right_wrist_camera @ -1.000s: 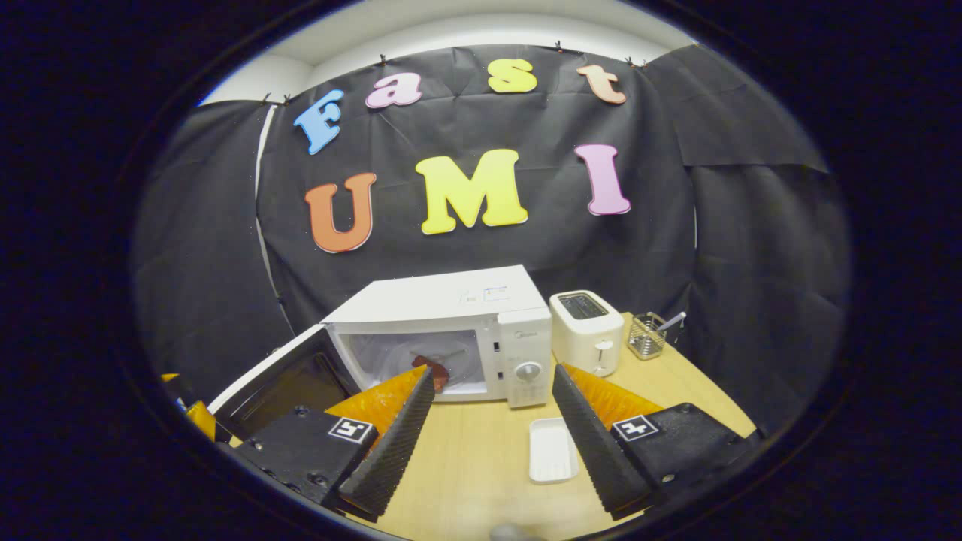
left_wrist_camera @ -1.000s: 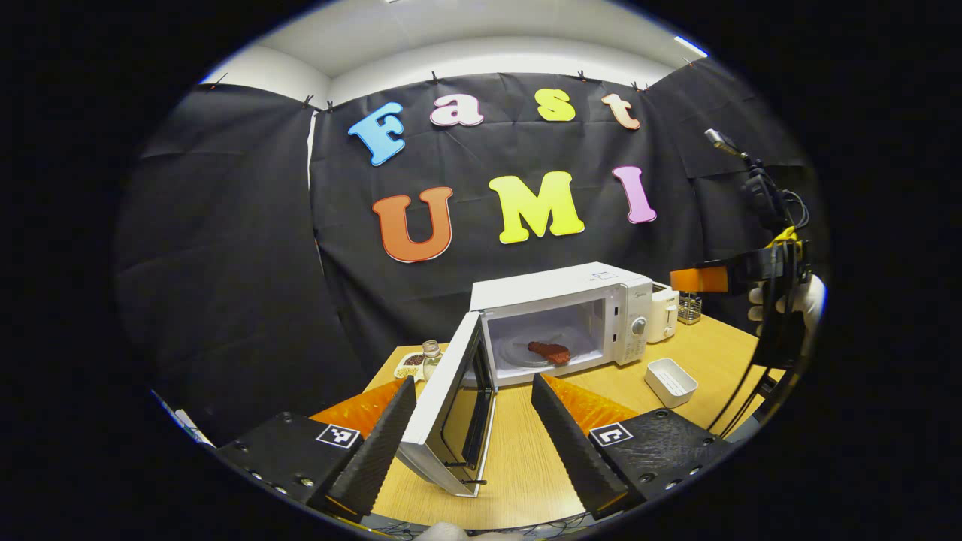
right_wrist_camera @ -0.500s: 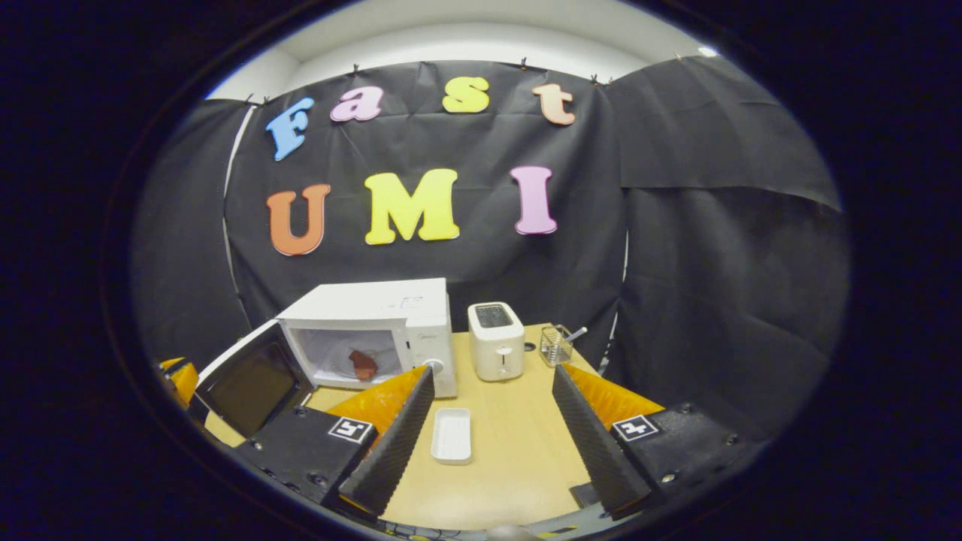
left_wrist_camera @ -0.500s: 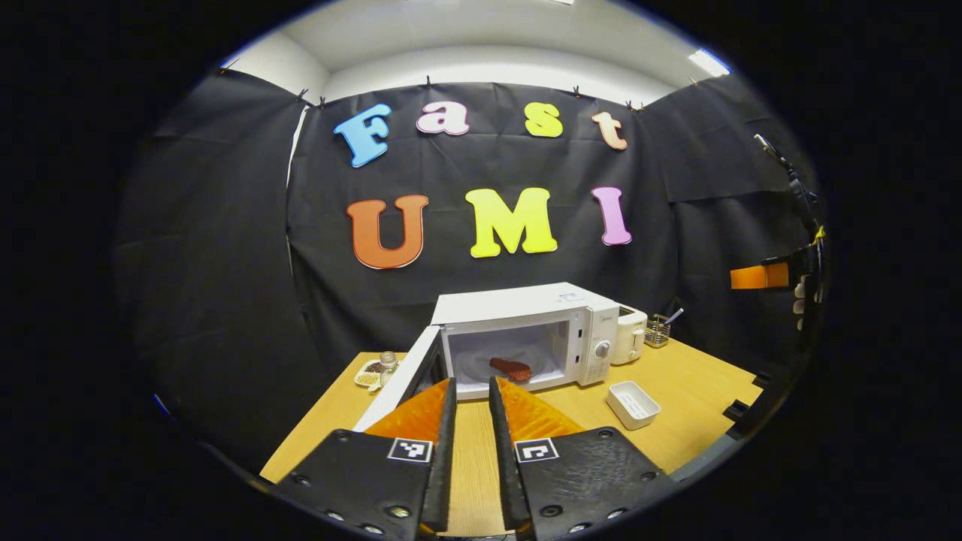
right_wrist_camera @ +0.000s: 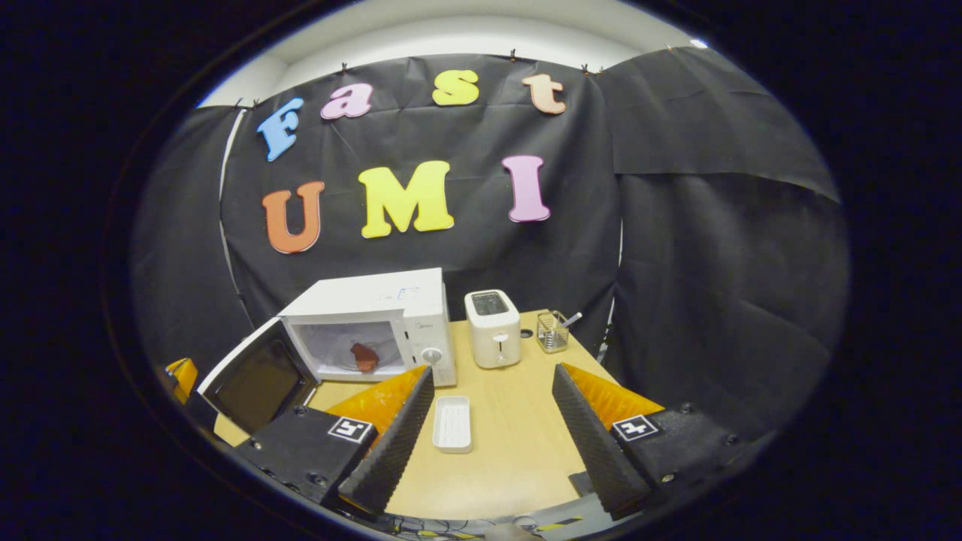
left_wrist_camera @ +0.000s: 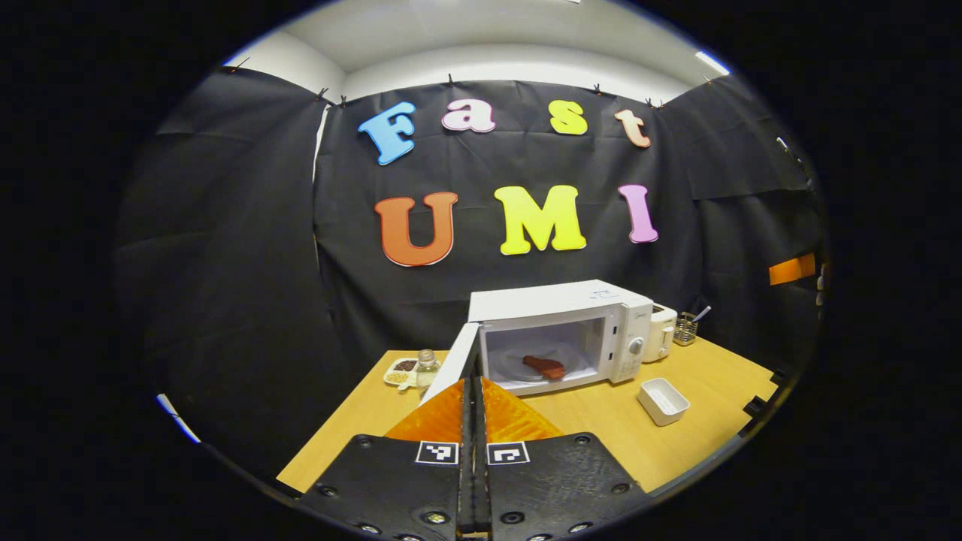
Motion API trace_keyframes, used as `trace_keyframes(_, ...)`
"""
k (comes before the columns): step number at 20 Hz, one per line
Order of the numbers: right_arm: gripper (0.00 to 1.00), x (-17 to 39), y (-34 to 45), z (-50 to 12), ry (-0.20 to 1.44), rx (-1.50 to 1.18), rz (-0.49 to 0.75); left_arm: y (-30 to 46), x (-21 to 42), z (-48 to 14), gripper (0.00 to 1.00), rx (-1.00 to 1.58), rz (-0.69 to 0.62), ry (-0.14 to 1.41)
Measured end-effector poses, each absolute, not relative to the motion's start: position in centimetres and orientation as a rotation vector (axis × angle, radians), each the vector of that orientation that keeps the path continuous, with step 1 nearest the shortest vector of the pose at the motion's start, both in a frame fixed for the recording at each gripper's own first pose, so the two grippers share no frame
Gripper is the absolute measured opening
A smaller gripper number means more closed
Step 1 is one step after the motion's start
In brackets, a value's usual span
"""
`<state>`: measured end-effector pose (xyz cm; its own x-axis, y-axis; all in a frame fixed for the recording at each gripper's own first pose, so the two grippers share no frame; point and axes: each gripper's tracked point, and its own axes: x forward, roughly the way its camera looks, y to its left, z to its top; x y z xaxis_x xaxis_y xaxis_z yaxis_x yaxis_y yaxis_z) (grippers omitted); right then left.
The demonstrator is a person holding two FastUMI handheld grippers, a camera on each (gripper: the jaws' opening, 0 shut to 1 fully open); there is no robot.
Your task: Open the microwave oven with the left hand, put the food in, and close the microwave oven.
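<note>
The white microwave (left_wrist_camera: 560, 312) (right_wrist_camera: 391, 300) stands at the back of the wooden table with its door (left_wrist_camera: 453, 363) (right_wrist_camera: 259, 376) swung open to the left. A red-brown piece of food (left_wrist_camera: 544, 366) (right_wrist_camera: 365, 356) lies on the turntable inside. My left gripper (left_wrist_camera: 473, 387) is shut with nothing between its fingers, a short way in front of the door's edge. My right gripper (right_wrist_camera: 493, 372) is open and holds nothing, back from the microwave over the table's near side. At the left view's right edge shows part of the right gripper (left_wrist_camera: 791, 269).
A white toaster (right_wrist_camera: 492, 327) (left_wrist_camera: 661, 332) stands right of the microwave, a wire utensil basket (right_wrist_camera: 552, 332) (left_wrist_camera: 685, 327) beyond it. A small white tray (right_wrist_camera: 453, 423) (left_wrist_camera: 661, 400) lies on the table (right_wrist_camera: 511, 451). A glass jar (left_wrist_camera: 426, 366) and a snack dish (left_wrist_camera: 398, 370) sit left of the door.
My left gripper, open around the door's edge a second ago, has drawn back and shut its fingers. My right gripper has backed away from the microwave and swung rightwards.
</note>
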<state>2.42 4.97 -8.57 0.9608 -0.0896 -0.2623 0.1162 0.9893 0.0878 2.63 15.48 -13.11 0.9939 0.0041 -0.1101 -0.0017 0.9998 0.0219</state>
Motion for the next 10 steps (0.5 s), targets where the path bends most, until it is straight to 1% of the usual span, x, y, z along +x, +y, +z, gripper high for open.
trace_keyframes(3, 1.0, 2.8, 5.5, -8.3, 0.265, 0.111, -0.1, 20.0, 2.9, -14.1, 0.0, 0.039, 0.073, 0.122)
trace_keyframes(4, 1.0, 3.0, 5.7, -8.5, 0.275, 0.118, -0.097, 21.7, 3.0, -14.4, 0.0, 0.054, 0.115, 0.119)
trace_keyframes(7, 1.0, 3.3, 6.2, -8.8, 0.299, 0.139, -0.088, 25.3, 3.2, -17.4, 0.0, 0.071, 0.179, 0.166)
trace_keyframes(10, 1.0, 3.4, 6.5, -8.8, 0.308, 0.134, -0.085, 26.7, 3.3, -20.7, 0.0, 0.071, 0.21, 0.223)
